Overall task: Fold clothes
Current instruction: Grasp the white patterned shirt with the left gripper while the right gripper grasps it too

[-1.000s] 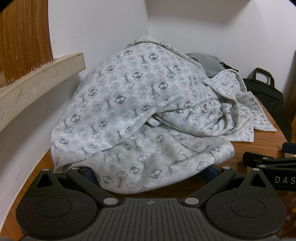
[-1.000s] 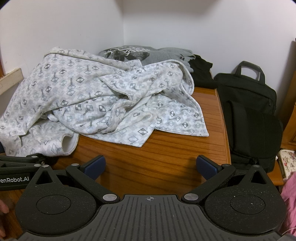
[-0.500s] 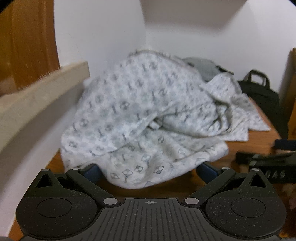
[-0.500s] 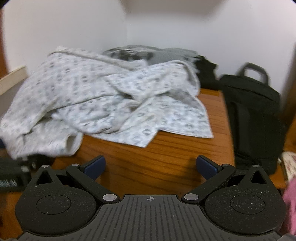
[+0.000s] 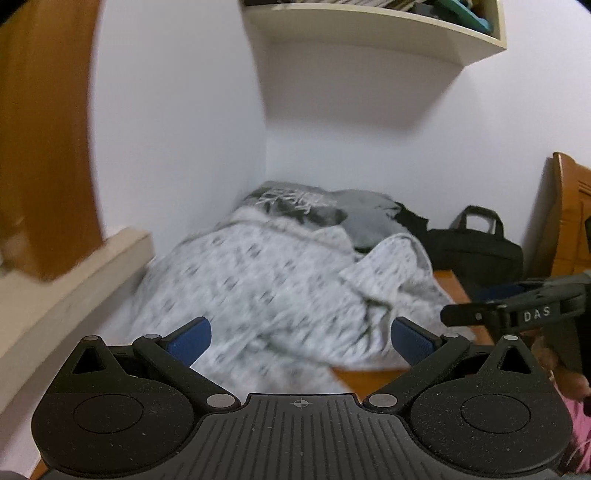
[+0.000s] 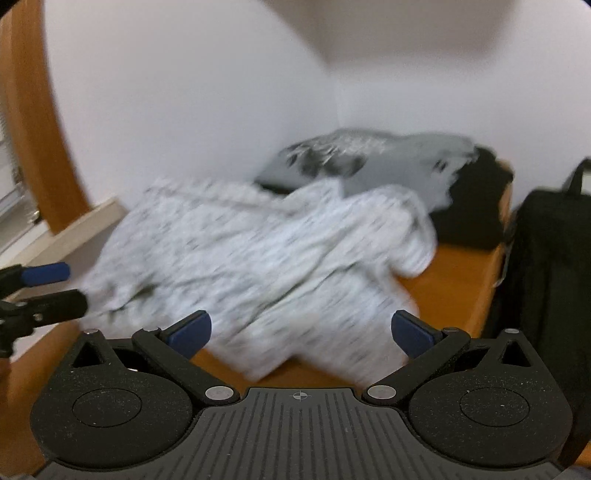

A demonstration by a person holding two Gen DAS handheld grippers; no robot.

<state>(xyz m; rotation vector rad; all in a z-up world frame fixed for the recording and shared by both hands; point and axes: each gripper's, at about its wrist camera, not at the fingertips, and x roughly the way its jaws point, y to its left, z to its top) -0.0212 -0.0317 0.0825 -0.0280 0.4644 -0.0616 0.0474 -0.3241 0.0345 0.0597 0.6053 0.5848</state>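
A crumpled white garment with a grey check print (image 5: pixel 280 288) (image 6: pixel 258 258) lies heaped on the wooden table (image 6: pixel 458 291), blurred by motion in both views. Behind it in the corner lie a grey printed shirt (image 5: pixel 332 214) (image 6: pixel 369 158) and a black garment (image 6: pixel 476 206). My left gripper (image 5: pixel 301 338) is open and held above the near part of the heap, nothing between its blue pads. My right gripper (image 6: pixel 301 334) is open too, raised over the garment's front edge, empty. The right gripper shows from the side in the left wrist view (image 5: pixel 517 314), and the left gripper's fingers (image 6: pixel 44 291) show at the right wrist view's left edge.
A black bag (image 5: pixel 476 251) (image 6: pixel 546 258) stands at the table's right side. White walls meet in a corner behind the clothes. A pale ledge (image 5: pixel 74 288) runs along the left wall, a shelf (image 5: pixel 369 26) hangs above, and a wooden headboard (image 5: pixel 569 221) is at the right.
Both grippers have risen and tilted upward, away from the garment's front edge, so more wall and the shelf show. Both stayed open and empty. The garment lies as before.
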